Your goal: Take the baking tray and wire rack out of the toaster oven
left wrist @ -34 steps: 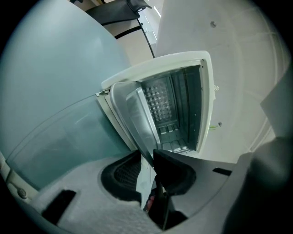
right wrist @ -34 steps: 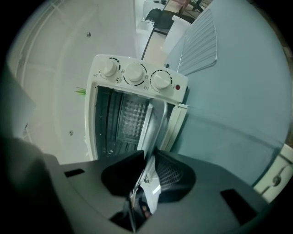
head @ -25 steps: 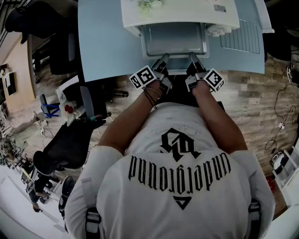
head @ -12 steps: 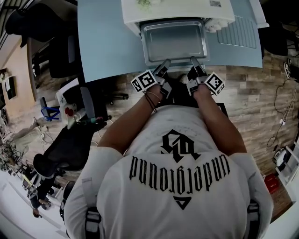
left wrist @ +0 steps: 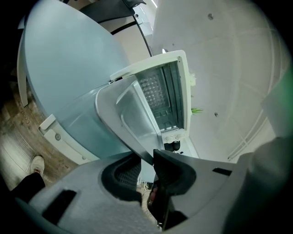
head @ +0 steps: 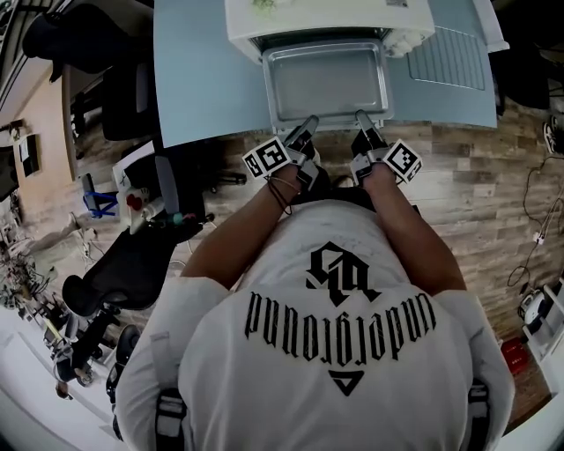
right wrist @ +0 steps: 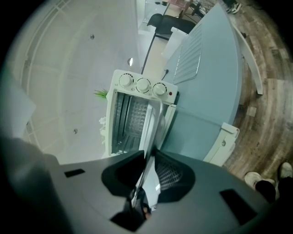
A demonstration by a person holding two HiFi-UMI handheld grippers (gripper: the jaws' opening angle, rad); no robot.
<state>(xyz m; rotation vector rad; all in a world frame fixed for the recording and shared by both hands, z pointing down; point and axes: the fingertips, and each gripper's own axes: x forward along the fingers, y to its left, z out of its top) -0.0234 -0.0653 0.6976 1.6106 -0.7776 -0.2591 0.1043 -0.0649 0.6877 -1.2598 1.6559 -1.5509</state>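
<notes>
The metal baking tray [head: 328, 84] sticks out of the white toaster oven [head: 326, 18] toward me, level over the table edge. My left gripper [head: 306, 130] is shut on the tray's near rim at the left, my right gripper [head: 362, 123] on the same rim at the right. The left gripper view shows the tray [left wrist: 132, 119] running from the jaws to the open oven [left wrist: 167, 91]. The right gripper view shows the tray's rim [right wrist: 149, 123] edge-on between the pads, below the oven's knobs [right wrist: 143, 85]. The wire rack [head: 449, 57] lies flat on the table right of the oven.
The oven stands on a light blue table [head: 203, 79] whose front edge runs just under the tray. An office chair [head: 132, 264] is on the wooden floor [head: 493, 176] to my left. The wire rack [right wrist: 187, 59] also shows beside the oven in the right gripper view.
Both grippers have drawn back toward me with the tray. More of the tray now shows outside the oven and it reaches past the table's front edge.
</notes>
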